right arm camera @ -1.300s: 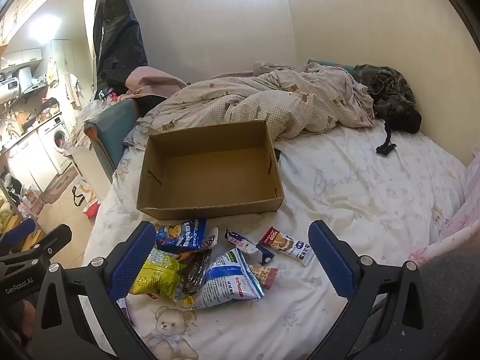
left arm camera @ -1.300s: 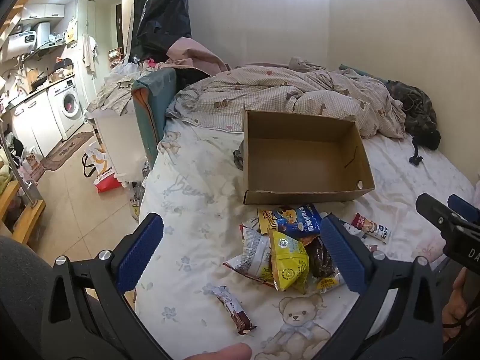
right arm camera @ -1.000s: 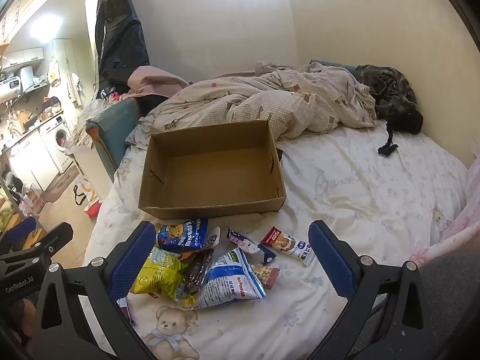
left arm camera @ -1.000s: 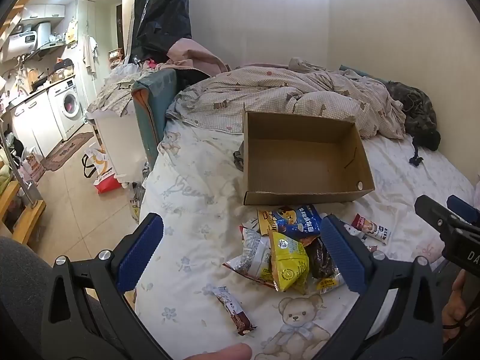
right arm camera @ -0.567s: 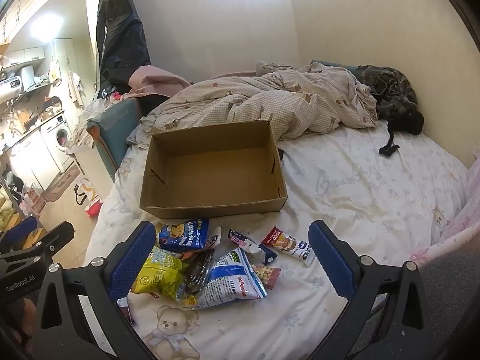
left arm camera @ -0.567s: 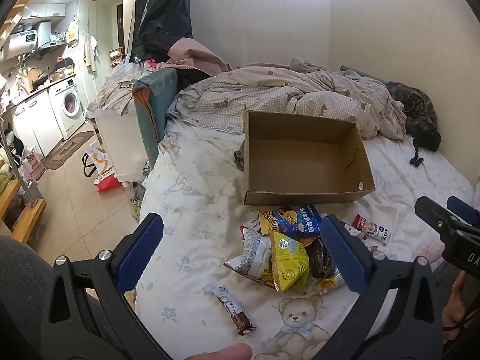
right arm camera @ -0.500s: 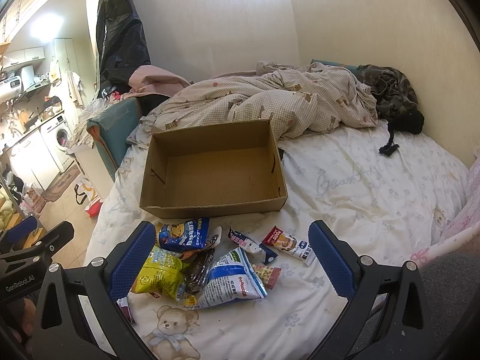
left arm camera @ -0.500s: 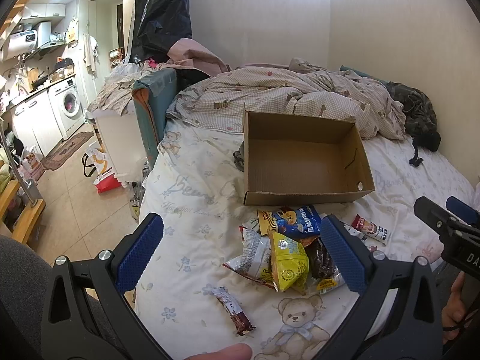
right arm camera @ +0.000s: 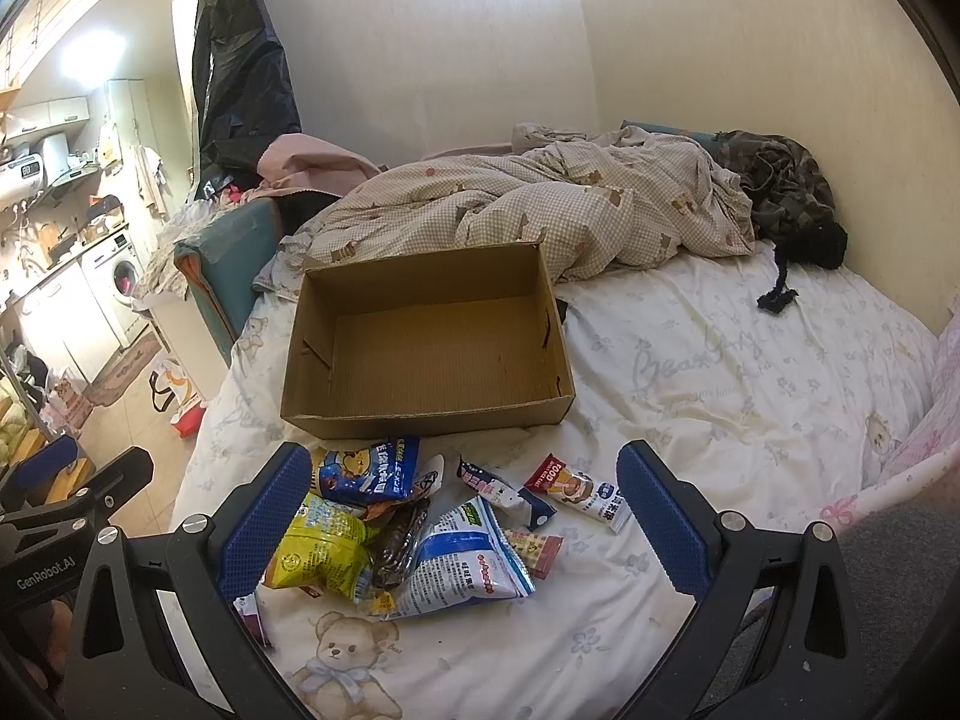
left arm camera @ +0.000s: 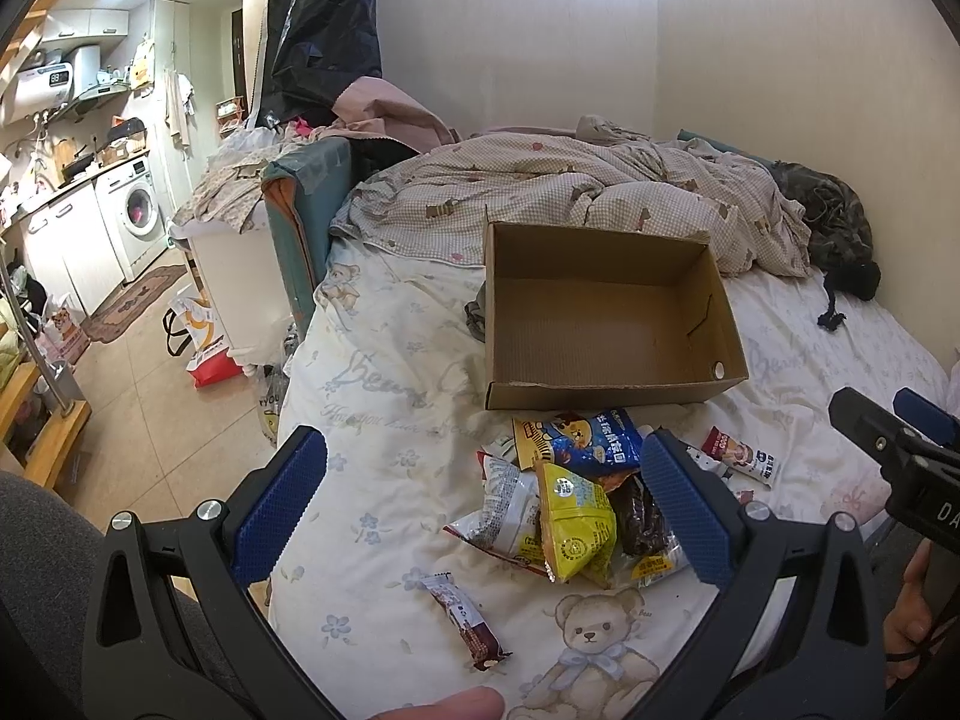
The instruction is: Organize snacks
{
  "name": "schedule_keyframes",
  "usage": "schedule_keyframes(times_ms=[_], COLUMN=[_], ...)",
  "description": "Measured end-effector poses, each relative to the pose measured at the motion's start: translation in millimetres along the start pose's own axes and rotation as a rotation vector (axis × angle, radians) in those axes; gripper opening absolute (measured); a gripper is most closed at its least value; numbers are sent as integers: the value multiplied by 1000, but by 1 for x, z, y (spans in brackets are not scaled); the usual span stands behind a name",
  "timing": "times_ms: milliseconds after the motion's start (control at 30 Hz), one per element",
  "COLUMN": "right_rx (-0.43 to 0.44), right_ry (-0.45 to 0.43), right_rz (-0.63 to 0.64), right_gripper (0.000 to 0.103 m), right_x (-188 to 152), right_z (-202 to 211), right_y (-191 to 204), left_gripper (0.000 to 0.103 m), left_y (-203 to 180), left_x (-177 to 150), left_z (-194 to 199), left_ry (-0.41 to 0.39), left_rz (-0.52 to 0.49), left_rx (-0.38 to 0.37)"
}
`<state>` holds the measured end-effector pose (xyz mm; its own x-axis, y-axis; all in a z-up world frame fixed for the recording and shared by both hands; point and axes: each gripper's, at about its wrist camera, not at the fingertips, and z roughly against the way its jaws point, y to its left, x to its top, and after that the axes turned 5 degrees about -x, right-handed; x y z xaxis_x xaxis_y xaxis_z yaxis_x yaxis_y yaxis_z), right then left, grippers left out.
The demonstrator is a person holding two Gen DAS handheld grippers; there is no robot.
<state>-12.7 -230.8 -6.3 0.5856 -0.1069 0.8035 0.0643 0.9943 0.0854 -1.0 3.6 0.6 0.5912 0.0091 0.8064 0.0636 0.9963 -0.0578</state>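
Observation:
An empty cardboard box [left arm camera: 600,324] [right arm camera: 432,354] stands open on the bed. In front of it lies a pile of snacks: a blue bear bag [left arm camera: 582,441] [right arm camera: 366,471], a yellow bag [left arm camera: 573,525] [right arm camera: 321,546], a white-and-blue bag [right arm camera: 465,561], a dark packet [left arm camera: 639,516], a red-and-white bar [right arm camera: 579,495] and a brown bar [left arm camera: 465,618] lying apart. My left gripper [left arm camera: 480,510] is open above the near snacks. My right gripper [right arm camera: 459,522] is open above the pile. Both are empty.
A rumpled checked quilt [left arm camera: 570,192] and dark clothes [right arm camera: 774,186] lie behind the box. The bed's left edge drops to a tiled floor [left arm camera: 144,396] with bags and a white cabinet [left arm camera: 240,282]. A wall runs along the bed's right side.
Both views have drifted very slightly. The snacks and box lie as before, and both grippers stay open.

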Motion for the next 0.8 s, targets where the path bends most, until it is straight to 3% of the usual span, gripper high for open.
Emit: schedule_keyframes(times_ms=[800], right_rx=[-1], right_ry=[0], right_rz=[2], right_gripper=[103], right_x=[-1], right_z=[0], right_y=[1], left_gripper=[103], left_y=[-3], left_x=[-1], left_z=[-3], left_ry=[4], left_rz=[8], left_rx=[-8])
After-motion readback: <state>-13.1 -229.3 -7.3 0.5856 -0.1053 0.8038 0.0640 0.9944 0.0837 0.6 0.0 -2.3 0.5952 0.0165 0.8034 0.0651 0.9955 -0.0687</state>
